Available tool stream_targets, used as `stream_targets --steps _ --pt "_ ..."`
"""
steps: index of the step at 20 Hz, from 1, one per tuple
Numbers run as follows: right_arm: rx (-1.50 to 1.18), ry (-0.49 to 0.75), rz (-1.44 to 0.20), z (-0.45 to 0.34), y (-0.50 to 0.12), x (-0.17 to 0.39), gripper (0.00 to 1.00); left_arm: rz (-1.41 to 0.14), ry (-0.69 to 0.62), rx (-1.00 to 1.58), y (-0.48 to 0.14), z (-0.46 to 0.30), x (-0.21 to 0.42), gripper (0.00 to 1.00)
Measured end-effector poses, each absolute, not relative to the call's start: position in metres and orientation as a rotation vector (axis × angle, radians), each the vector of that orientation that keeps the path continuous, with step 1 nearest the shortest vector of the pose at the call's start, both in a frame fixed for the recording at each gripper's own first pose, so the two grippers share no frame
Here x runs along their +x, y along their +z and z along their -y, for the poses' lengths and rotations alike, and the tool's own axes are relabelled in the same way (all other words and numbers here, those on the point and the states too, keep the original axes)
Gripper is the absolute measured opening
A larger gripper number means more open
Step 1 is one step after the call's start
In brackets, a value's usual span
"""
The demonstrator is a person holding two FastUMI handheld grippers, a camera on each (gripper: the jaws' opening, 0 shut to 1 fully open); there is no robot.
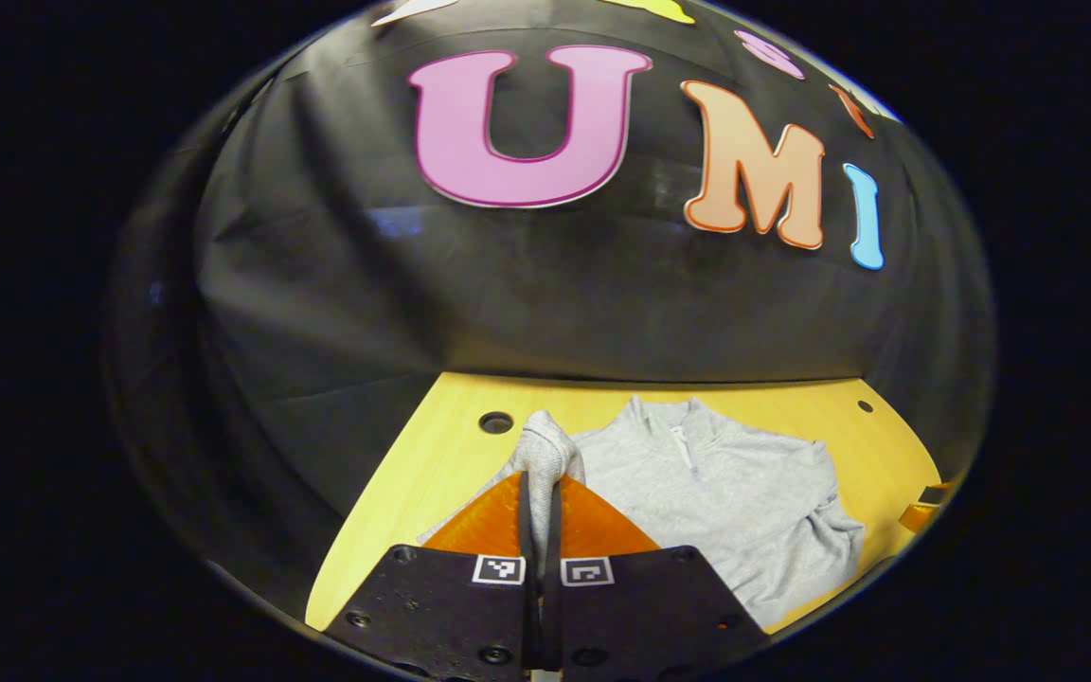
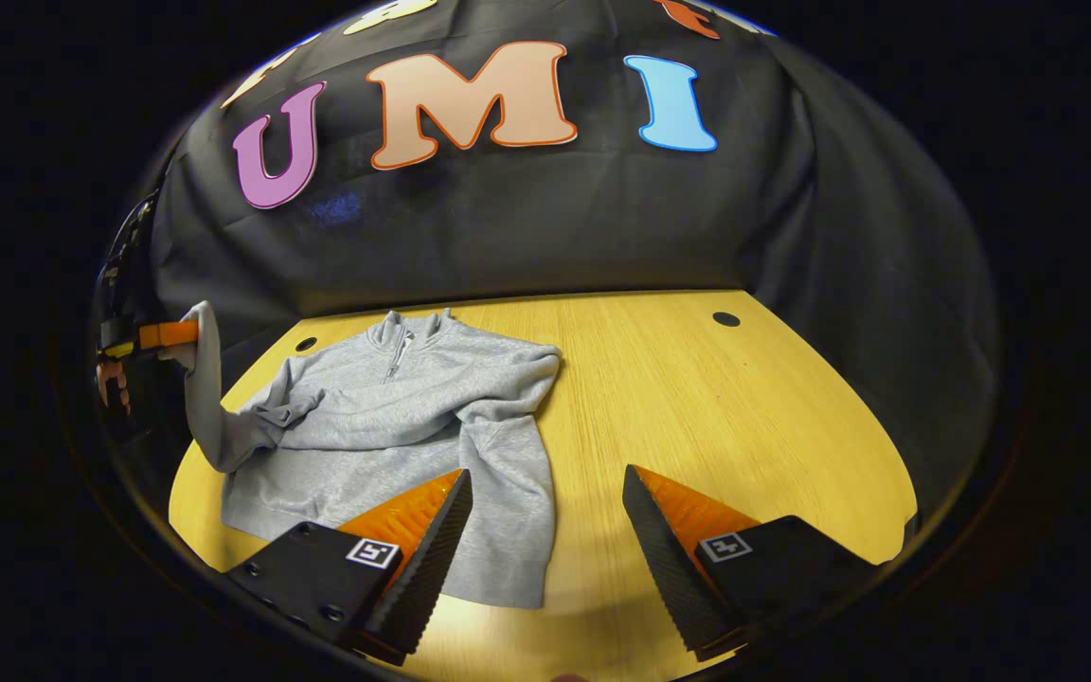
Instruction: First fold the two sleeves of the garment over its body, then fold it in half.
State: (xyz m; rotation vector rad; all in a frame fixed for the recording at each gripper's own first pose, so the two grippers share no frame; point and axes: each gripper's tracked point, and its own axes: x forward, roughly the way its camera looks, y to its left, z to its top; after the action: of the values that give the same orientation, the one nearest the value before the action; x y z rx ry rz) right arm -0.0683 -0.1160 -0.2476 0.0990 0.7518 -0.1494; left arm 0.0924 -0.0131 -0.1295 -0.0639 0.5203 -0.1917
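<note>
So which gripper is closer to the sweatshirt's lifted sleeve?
Left. The left gripper is shut on the lifted sleeve; the right gripper hangs open over the table, beside the other sleeve.

A yellow wooden table (image 2: 678, 398) has two round holes (image 2: 725, 319) at its far edge, below the black cloth wall (image 2: 527, 227).

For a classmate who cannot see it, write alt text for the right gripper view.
A grey sweatshirt lies on a yellow table, one sleeve lifted by the left gripper. The right gripper hovers with jaws open.
</note>
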Motion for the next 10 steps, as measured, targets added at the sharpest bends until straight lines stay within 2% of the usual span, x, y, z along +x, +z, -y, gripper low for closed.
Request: stream_targets --steps 7,8,10 --pt "0.111 -0.189 -0.748 0.146 -0.238 -0.093 0.99 -0.478 -0.361 -0.035 -0.108 0.123 0.117 0.0" --pt "0.112 -0.195 -0.748 0.15 -0.237 -0.098 0.96 -0.475 -0.391 -0.028 -0.109 0.142 0.119 0.0" --pt "0.106 -0.21 -0.752 0.16 -0.237 -0.107 0.99 -0.474 -0.444 -0.019 -0.11 0.178 0.119 0.0"
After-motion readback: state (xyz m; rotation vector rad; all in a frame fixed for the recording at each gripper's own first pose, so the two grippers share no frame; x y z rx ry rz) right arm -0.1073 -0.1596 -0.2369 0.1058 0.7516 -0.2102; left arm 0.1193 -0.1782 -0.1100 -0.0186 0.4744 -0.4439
